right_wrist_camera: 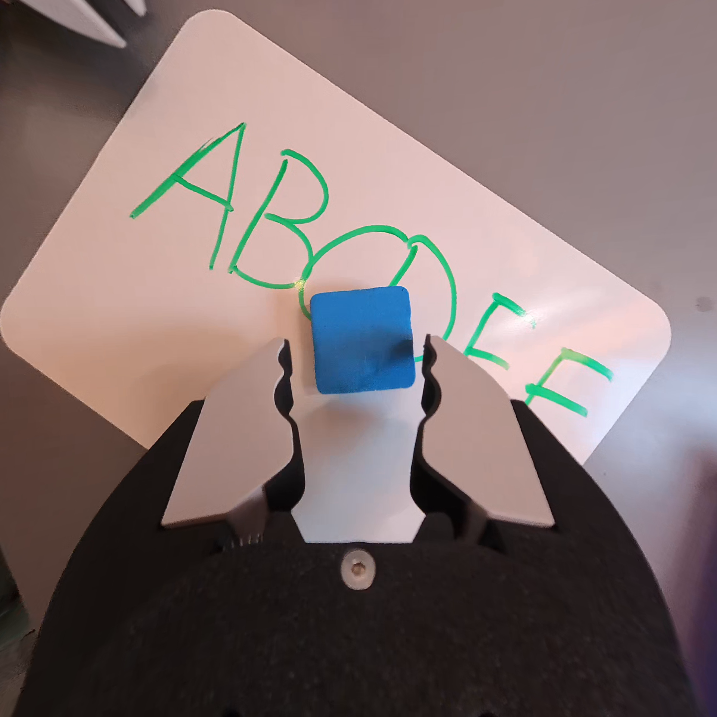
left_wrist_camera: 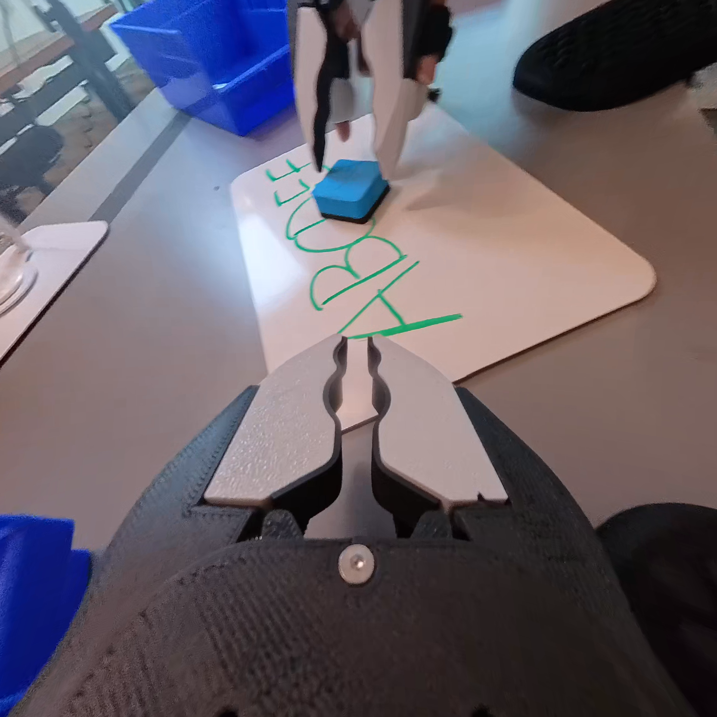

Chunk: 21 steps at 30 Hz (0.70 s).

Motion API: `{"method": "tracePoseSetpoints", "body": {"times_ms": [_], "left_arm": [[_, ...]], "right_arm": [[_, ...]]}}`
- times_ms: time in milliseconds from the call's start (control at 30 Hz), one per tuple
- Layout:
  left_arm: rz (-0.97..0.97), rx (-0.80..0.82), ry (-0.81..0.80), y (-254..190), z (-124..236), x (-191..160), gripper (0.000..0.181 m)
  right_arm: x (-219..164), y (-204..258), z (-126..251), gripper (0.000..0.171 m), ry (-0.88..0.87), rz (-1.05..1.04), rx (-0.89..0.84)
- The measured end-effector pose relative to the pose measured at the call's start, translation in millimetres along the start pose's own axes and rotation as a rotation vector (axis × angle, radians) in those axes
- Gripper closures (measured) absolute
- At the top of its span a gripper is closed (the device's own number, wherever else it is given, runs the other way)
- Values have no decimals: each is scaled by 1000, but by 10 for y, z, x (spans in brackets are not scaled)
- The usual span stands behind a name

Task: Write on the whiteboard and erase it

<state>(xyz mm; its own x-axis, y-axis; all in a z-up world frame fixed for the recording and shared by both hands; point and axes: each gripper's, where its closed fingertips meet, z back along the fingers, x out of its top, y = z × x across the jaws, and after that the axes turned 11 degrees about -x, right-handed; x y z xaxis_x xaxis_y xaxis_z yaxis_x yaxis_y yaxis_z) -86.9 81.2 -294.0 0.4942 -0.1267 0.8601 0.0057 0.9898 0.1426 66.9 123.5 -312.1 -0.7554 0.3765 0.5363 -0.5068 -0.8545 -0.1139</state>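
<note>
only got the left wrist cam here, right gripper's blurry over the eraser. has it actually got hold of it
Observer: No. The right wrist view shows the right gripper open, a gap between each fingertip and the blue eraser.
Operator: eraser flat on the board?
Observer: Yes, flat on the whiteboard, covering part of the green writing mid-row.
Operator: anything wiped yet
Observer: From above, no smears or wiped streaks show; every visible stroke is crisp.
Operator: my left gripper in its shot?
Observer: Only pale finger tips at the top left corner.
</note>
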Motion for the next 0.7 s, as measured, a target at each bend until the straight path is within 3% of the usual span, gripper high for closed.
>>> {"method": "tracePoseSetpoints", "body": {"times_ms": [367,500,700], "left_arm": [[-103,-345,73,-872,-361,215,167],[-169,-355,156,-1019,-564,284,181],[-194,-430,301,-1150,-812,245,181]], "right_arm": [[-25,16,-80,121,55,38,32],[-41,25,-72,122,61,34,26],[-59,28,-64,122,49,-2,6]]}}
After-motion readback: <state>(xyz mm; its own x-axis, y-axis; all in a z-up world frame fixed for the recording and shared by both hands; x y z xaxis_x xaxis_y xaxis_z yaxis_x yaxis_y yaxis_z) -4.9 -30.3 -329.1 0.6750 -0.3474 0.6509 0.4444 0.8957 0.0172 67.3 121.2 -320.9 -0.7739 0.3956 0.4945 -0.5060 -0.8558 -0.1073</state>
